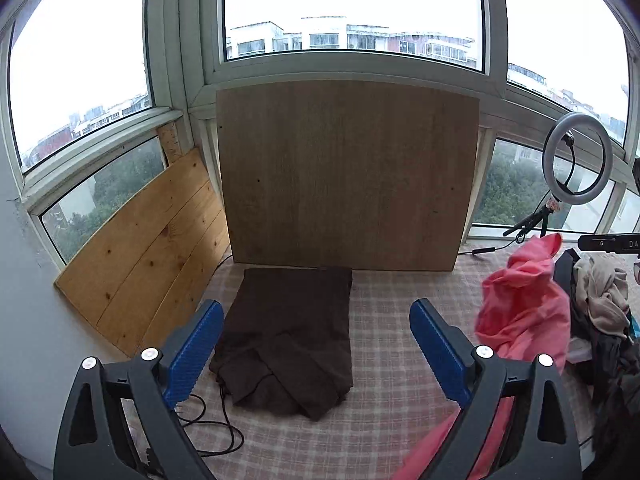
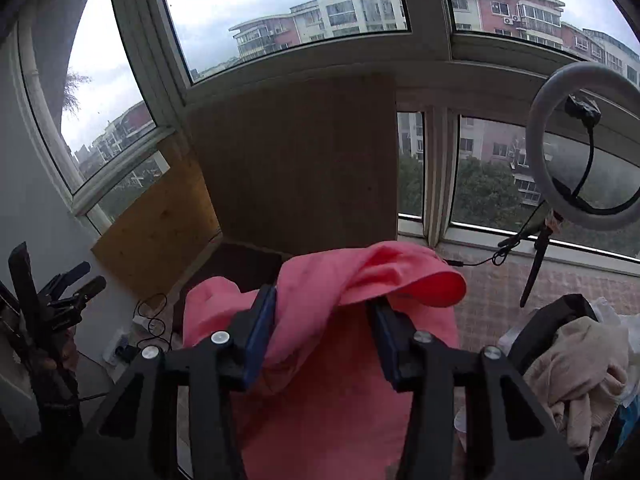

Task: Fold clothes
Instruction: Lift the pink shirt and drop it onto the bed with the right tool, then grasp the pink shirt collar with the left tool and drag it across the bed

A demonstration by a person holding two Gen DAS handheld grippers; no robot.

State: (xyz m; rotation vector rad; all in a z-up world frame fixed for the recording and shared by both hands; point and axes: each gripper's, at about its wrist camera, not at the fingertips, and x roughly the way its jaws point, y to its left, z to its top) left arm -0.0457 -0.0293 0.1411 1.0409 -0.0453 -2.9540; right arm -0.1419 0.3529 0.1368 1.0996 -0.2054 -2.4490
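While lifted off the checked cloth (image 1: 384,320) | brown garment (image 1: 288,336) folded flat at 12 o'clock, parked clear | left gripper (image 1: 316,344) spread wide, empty, free to assist | pink garment (image 2: 332,280) bunched between right gripper (image 2: 324,320) fingers, apparently gripped for spreading | unfolded pile (image 1: 604,300) at 3 o'clock.

right gripper (image 2: 322,320) clamping pink garment (image 2: 332,360), lifted
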